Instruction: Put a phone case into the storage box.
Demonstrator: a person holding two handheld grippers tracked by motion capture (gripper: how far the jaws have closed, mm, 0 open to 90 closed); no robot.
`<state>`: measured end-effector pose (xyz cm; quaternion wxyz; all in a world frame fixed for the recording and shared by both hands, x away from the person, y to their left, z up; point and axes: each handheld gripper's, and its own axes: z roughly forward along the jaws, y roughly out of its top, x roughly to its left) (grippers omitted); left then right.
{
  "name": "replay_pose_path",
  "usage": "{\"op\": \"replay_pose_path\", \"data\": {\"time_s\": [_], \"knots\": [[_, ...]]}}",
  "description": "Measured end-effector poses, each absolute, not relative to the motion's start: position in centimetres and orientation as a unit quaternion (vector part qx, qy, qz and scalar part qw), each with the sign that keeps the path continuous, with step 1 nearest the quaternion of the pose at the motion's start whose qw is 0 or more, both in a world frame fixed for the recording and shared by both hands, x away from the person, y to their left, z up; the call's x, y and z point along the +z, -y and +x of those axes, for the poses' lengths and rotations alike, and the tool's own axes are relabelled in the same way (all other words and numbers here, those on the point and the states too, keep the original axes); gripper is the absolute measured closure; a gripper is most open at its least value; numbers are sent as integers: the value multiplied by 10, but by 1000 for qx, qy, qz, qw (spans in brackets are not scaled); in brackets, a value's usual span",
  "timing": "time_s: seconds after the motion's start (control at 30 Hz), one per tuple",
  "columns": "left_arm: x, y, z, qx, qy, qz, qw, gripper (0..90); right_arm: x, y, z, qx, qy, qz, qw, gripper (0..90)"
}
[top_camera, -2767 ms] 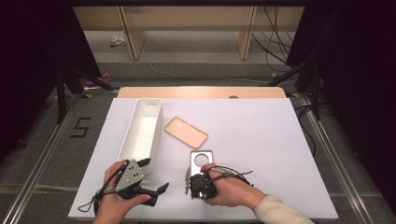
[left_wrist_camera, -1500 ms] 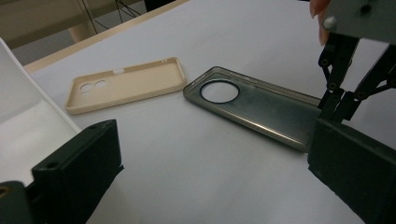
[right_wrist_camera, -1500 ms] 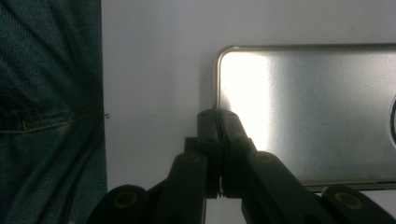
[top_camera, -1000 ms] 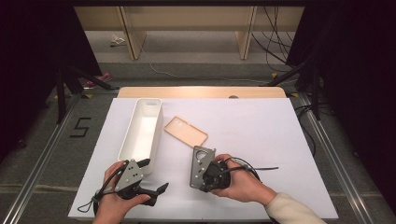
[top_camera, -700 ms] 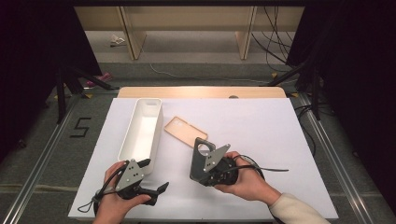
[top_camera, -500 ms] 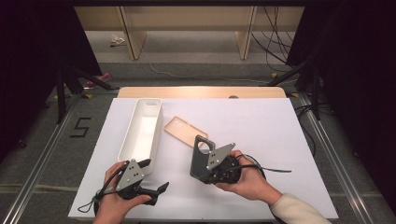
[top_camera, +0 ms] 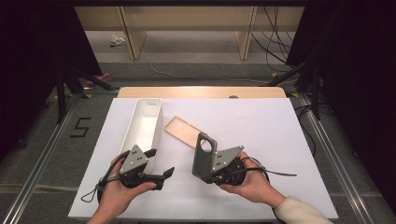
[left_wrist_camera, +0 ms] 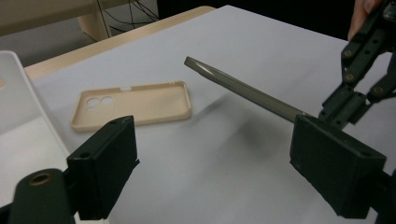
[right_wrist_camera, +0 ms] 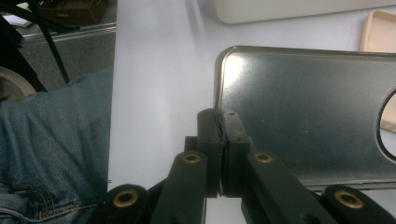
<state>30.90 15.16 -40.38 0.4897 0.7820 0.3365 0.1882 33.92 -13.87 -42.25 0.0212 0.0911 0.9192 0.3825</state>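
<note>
A: Above the near half of the white table (top_camera: 280, 140), the grey phone case (top_camera: 204, 156) hangs tilted, one corner pinched by the right gripper (top_camera: 215, 175). How do you think it will handle?

B: Light and thin, I'd judge, with some flex in it. Its surface looks smooth and a little glossy in the right gripper view (right_wrist_camera: 303, 112), so it could slip or swing in a corner grip.

A: Where would you hold it instead?

B: Along a long edge, near the middle and away from the round camera hole (top_camera: 206, 145). That should stop it pivoting.

A: And the right gripper's jaws?

B: Pressed tight together on the case's corner, with hardly a gap between them.

A: The left gripper (top_camera: 159, 163)?

B: Its jaws stand wide apart, though they have just been closing a little. Nothing is between them; it holds and touches nothing. In its own view the grey case (left_wrist_camera: 243, 91) shows edge-on, off the table.

A: Anything else nearby?

B: A beige phone case (top_camera: 183, 131) lies flat just beside the white tray (top_camera: 147, 122).
</note>
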Motion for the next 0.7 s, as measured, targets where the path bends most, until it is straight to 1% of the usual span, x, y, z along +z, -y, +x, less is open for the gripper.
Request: {"op": "replay_pose_path", "data": {"time_s": [0.1,0.13,0.33,0.43,0.47,0.53,0.57,0.7], "knots": [[-392,-132,328,180,-335,796,471,149,-424,138,337,381,-920,88,22,893],[-392,-132,328,180,-335,796,471,149,-424,138,336,381,-920,86,22,893],[-383,-102,357,171,-333,812,448,163,-422,137,334,385,-919,82,26,893],[-380,-92,372,166,-339,817,436,189,-421,137,333,384,-919,79,29,893],[-380,-89,377,164,-342,819,431,220,-422,136,332,383,-920,78,27,893],[-379,-85,386,158,-351,821,422,248,-422,135,332,380,-922,75,31,893],[-380,-82,391,153,-356,822,417,248,-422,135,332,380,-922,75,31,893],[-384,-72,411,127,-383,828,388,328,-421,132,330,378,-923,67,38,893]]}}
